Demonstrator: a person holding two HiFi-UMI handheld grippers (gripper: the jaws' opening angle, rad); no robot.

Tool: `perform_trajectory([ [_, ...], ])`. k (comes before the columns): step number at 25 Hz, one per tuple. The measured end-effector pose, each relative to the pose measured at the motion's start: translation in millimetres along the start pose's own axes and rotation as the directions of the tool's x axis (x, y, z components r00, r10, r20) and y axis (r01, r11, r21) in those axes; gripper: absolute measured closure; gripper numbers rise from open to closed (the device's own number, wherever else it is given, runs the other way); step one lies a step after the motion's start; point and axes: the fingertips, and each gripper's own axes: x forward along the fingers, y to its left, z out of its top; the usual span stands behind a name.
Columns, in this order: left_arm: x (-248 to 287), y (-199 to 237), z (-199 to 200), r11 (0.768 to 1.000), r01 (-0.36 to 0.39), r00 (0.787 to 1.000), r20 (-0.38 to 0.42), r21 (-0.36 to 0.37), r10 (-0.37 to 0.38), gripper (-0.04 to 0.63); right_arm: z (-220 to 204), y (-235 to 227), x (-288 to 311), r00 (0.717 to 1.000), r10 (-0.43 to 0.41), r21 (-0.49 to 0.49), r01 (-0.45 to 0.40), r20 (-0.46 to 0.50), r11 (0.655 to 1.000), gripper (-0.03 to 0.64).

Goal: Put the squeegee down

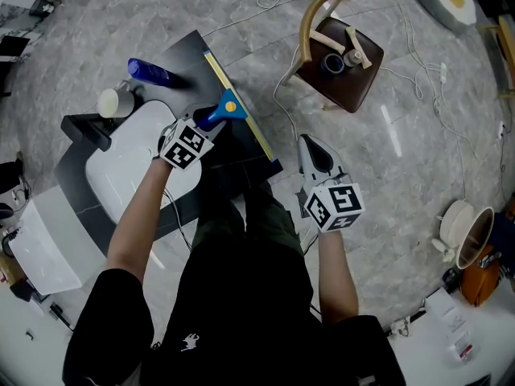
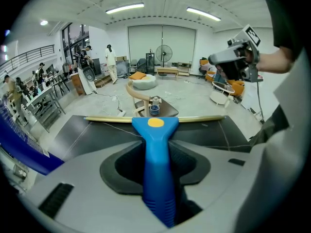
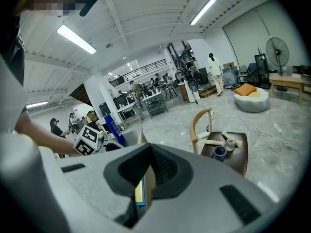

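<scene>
A squeegee (image 1: 228, 106) with a blue handle (image 2: 156, 164) and a long yellow blade (image 2: 97, 119) lies on the black table (image 1: 187, 53), its blade running along the table's right edge. My left gripper (image 1: 208, 120) reaches over the table from the left. Its jaws stand open on either side of the handle, with a dark gap showing beside it in the left gripper view. My right gripper (image 1: 312, 145) hangs over the grey floor to the right of the table, level with my legs. Its fingers are shut to a thin slit (image 3: 144, 183) and hold nothing.
A blue bottle (image 1: 153, 72) and a white cup (image 1: 113, 101) stand at the table's far left, beside a white basin (image 1: 133, 167). A wooden chair (image 1: 338, 59) with small items on its brown seat stands on the floor beyond. Cables (image 1: 418, 63) trail across the floor.
</scene>
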Motion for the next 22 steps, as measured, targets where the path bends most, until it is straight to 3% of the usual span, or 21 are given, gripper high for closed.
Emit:
perform_trajectory([
  [3, -4, 4, 1, 1.0, -0.016, 1.0, 0.002, 0.0, 0.016, 0.394, -1, 2, -4, 1.0, -0.007, 0.004, 0.007, 0.004, 1.0, 0.615],
  [12, -39, -1, 5, 0.998, -0.046, 0.997, 0.065, -0.032, 0.048, 0.341, 8, 24, -16, 0.999, -0.026, -0.019, 0.027, 0.047, 0.999, 0.615],
  [22, -115, -19, 27, 0.992, -0.1, 0.973, 0.199, -0.082, 0.115, 0.488, 27, 65, -41, 0.993, -0.05, -0.07, 0.058, 0.112, 0.996, 0.615],
])
